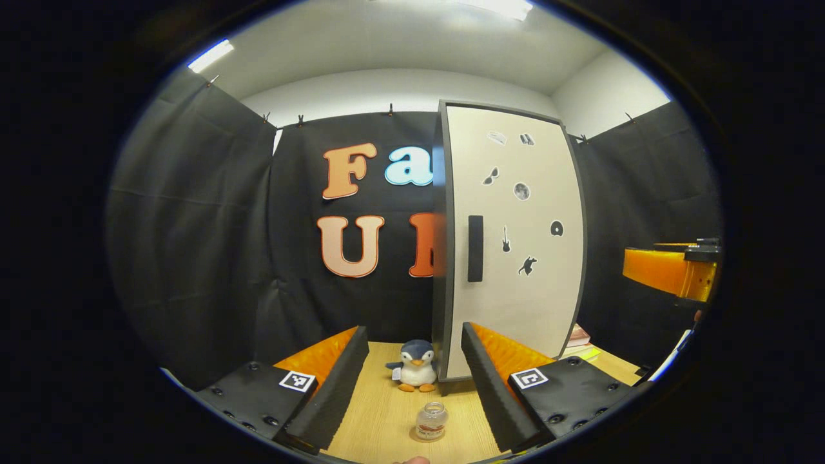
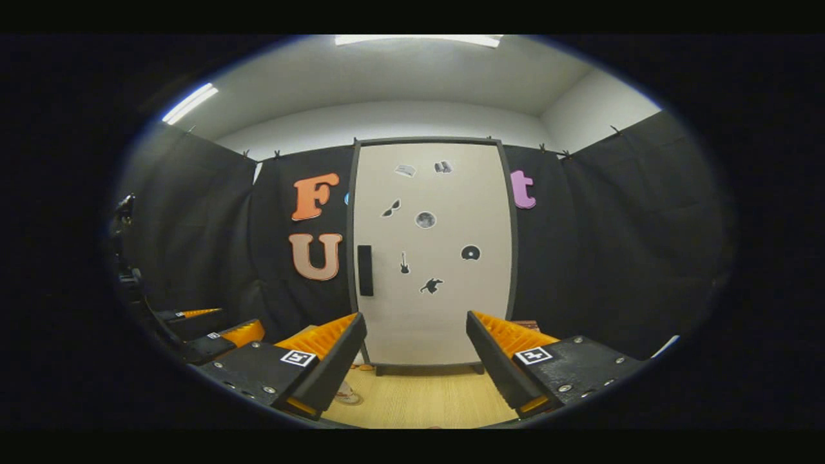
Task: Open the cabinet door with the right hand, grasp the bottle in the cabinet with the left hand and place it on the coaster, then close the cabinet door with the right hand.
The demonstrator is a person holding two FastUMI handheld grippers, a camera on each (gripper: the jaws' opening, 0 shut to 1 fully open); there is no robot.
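Both grippers stand with fingers spread wide and nothing between them. Left gripper: raised above the wooden table, jaws apart; a small glass bottle stands upright on the tabletop in the gap between the two fingers, low in the left gripper view, touching neither of them. It rests on a pale round coaster whose edge peeks out beneath it. Farther along the same line, a plush penguin sits on the table just beside the left front corner of the cabinet. Cabinet door shut, pale panel with small dark stickers, dark vertical handle near its left edge. Some books lie at the cabinet's right foot. Right gripper: jaws likewise wide, empty, pointed squarely at the closed door and well apart from it, handle up and left of its left finger. In the right gripper view the left gripper shows at far left, lower edge. In the left gripper view an orange and black part of the right gripper sits at the right margin.
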